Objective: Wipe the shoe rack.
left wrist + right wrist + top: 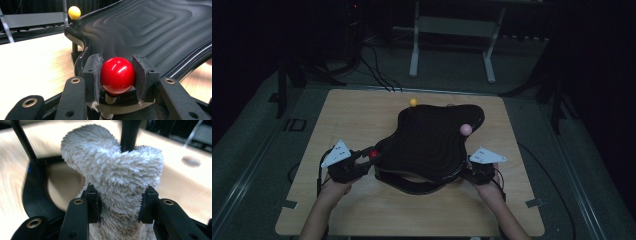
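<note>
One red knob point(117, 76), three knobs total

Black wavy-rimmed tray point(427, 142) with concentric ridged contours, raised on a dark frame over the wooden table, spanning between both grippers. Red ball knob point(117, 75), glossy, on a short pale stem at the tray's near-left corner, clamped between the left gripper point(117, 77) pads. Yellow ball knob point(74, 12) upright on a black post at the far corner, well beyond the left gripper. Pink ball knob point(466, 129) at the tray's right edge, ahead of the right gripper point(120, 207). White fluffy heart-shaped plush piece point(112, 172) pinched at its lower part between the right gripper's jaws, lobes up.
</note>
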The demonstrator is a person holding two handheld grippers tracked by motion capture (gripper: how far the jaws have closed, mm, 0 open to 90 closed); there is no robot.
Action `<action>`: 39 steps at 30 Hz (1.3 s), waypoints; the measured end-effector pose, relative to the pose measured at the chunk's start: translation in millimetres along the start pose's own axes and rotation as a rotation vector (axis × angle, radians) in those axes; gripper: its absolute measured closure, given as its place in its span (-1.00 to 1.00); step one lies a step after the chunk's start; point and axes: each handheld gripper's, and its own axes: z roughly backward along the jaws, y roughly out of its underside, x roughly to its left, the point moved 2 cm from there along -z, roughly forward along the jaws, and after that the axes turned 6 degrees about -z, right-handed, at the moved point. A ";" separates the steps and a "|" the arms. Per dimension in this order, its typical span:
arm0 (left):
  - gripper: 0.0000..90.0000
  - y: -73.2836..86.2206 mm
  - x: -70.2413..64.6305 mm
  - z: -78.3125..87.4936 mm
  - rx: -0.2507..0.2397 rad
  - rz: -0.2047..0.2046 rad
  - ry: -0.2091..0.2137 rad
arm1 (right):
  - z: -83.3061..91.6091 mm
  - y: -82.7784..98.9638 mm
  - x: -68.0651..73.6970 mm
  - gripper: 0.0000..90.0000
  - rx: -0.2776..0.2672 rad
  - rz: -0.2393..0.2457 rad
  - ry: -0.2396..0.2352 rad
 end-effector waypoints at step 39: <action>0.31 -0.3 0.9 -0.4 0.004 0.004 -0.002 | -8.6 5.1 1.8 0.36 0.045 0.018 0.015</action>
